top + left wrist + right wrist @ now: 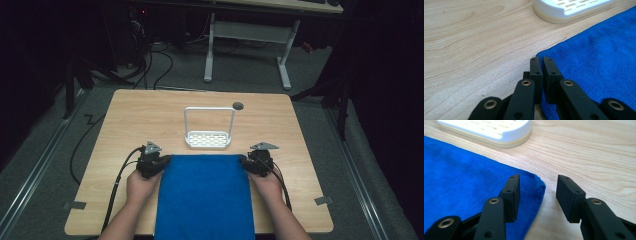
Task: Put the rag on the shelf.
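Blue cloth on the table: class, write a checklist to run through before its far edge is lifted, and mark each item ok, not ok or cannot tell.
1. Left gripper shut at the far left corner of the blue cloth: ok.
2. Cloth actually pinched between its jaws: cannot tell.
3. Right gripper closed on the far right corner: not ok, jaws open with the corner between them.
4. Cloth lying flat: ok.
5. White rack apart from the cloth edge: ok.

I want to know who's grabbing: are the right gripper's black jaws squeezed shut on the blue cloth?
No, the right gripper stands open, one jaw over the blue cloth's corner.
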A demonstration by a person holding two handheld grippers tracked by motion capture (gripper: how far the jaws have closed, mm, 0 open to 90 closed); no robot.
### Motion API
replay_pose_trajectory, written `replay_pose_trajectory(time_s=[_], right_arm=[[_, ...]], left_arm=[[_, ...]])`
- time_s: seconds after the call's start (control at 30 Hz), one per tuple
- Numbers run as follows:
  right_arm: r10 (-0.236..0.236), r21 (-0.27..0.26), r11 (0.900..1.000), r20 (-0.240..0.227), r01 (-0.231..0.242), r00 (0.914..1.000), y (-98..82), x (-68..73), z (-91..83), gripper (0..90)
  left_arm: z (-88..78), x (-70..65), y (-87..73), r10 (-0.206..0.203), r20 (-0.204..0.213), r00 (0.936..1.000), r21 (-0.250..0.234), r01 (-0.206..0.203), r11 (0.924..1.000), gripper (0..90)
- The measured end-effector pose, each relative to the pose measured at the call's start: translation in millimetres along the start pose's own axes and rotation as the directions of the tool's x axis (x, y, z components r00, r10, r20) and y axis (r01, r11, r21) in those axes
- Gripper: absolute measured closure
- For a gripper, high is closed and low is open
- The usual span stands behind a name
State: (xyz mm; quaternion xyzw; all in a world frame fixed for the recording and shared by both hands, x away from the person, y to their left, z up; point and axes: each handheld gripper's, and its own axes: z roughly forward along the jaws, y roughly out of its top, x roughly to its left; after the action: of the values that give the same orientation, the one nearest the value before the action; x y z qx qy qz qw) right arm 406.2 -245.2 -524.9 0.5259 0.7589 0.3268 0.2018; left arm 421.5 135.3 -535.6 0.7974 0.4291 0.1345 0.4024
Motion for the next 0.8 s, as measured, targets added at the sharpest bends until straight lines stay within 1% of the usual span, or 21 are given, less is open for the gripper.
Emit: replay_pose_trajectory(time_s=[0.07, 0.1, 0.13, 0.17, 0.2, 0.23, 0.27, 0.3, 0.33, 0.43, 0.47, 0.5, 0.6, 0.67, 0.7, 0.73, 0.77, 0.8], right_arm=[[-0.006, 0.004, 1.0, 0.009, 0.006, 0.9999, 2.0, 1.3, 4.0, 56.8], [-0.014, 0.005, 1.0, 0.018, 0.014, 0.9997, 2.8, 2.1, 4.8, 59.5], [-0.014, 0.005, 1.0, 0.018, 0.014, 0.9997, 2.8, 2.1, 4.8, 59.5], [-0.021, 0.009, 1.0, 0.022, 0.021, 0.9995, 3.0, 3.8, 4.6, 63.5], [-0.042, 0.003, 0.999, 0.022, 0.042, 0.9989, 1.7, 7.4, 4.2, 70.7], [-0.048, 0.001, 0.999, 0.019, 0.047, 0.9987, 1.4, 8.4, 4.1, 73.5], [-0.048, 0.001, 0.999, 0.019, 0.047, 0.9987, 1.4, 8.4, 4.1, 73.5], [-0.049, 0.003, 0.999, 0.007, 0.049, 0.9988, 1.6, 9.7, 4.0, 78.6], [-0.049, 0.003, 0.999, 0.007, 0.049, 0.9988, 1.6, 9.7, 4.0, 78.6], [-0.064, 0.0, 0.998, -0.006, 0.064, 0.9979, 1.3, 11.7, 4.4, 86.5], [-0.079, -0.003, 0.997, -0.003, 0.079, 0.9969, 0.7, 13.3, 4.3, 87.9], [-0.082, -0.004, 0.997, -0.002, 0.082, 0.9967, 0.4, 13.5, 4.3, 88.0], [-0.083, -0.004, 0.997, -0.01, 0.083, 0.9965, 1.0, 12.4, 3.7, 88.2], [-0.077, -0.011, 0.997, -0.016, 0.077, 0.9969, 0.8, 12.1, 2.1, 88.2], [-0.07, -0.031, 0.997, -0.031, 0.069, 0.997, 0.6, 12.1, -1.7, 88.2], [-0.07, -0.031, 0.997, -0.031, 0.069, 0.997, 0.6, 12.1, -1.7, 88.2], [-0.076, -0.054, 0.996, -0.043, 0.074, 0.9962, 1.0, 12.7, -6.2, 88.2], [-0.081, -0.062, 0.995, -0.044, 0.079, 0.9957, 1.3, 13.2, -8.0, 88.2]], left_arm=[[0.0, 2.9, 0.0, -0.021, 0.017, 0.9996, 0.0, 0.021, 0.9998, 87.0], [-0.1, 3.6, 0.0, -0.027, 0.023, 0.9994, 0.0, 0.027, 0.9996, 87.1], [-0.1, 3.6, 0.0, -0.027, 0.023, 0.9994, 0.0, 0.027, 0.9996, 87.0], [-0.1, 4.0, 0.0, -0.029, 0.025, 0.9993, 0.0, 0.029, 0.9996, 87.0], [-0.1, 4.1, 0.0, -0.031, 0.027, 0.9992, 0.0, 0.031, 0.9995, 87.0], [-0.1, 4.3, 0.0, -0.032, 0.028, 0.9991, 0.0, 0.032, 0.9995, 87.0], [-0.1, 4.3, 0.0, -0.032, 0.028, 0.9991, 0.0, 0.032, 0.9995, 87.1], [0.0, 4.7, -0.1, -0.037, 0.032, 0.9988, 0.0, 0.037, 0.9993, 87.0], [0.0, 4.7, -0.1, -0.037, 0.032, 0.9988, 0.0, 0.037, 0.9993, 87.0], [-0.1, 5.3, -0.1, -0.038, 0.035, 0.9987, 0.001, 0.038, 0.9993, 87.1], [-0.3, 4.7, -0.2, -0.039, 0.033, 0.9987, 0.002, 0.038, 0.9993, 87.1], [-0.2, 4.1, -0.2, -0.034, 0.028, 0.999, 0.001, 0.034, 0.9994, 87.1], [-0.3, 3.8, -0.2, -0.03, 0.026, 0.9992, 0.001, 0.03, 0.9995, 87.6], [-0.2, 4.0, -0.3, -0.037, 0.03, 0.9989, -0.001, 0.037, 0.9993, 87.7], [-0.2, 4.5, -0.4, -0.042, 0.034, 0.9985, -0.003, 0.042, 0.9991, 87.7], [-0.4, 4.7, -0.4, -0.042, 0.037, 0.9984, -0.001, 0.042, 0.9991, 87.7], [-0.7, 4.0, -0.5, -0.034, 0.036, 0.9988, -0.007, 0.034, 0.9994, 87.7], [-1.3, 3.9, -0.6, -0.029, 0.039, 0.9988, -0.011, 0.03, 0.9995, 87.7]])
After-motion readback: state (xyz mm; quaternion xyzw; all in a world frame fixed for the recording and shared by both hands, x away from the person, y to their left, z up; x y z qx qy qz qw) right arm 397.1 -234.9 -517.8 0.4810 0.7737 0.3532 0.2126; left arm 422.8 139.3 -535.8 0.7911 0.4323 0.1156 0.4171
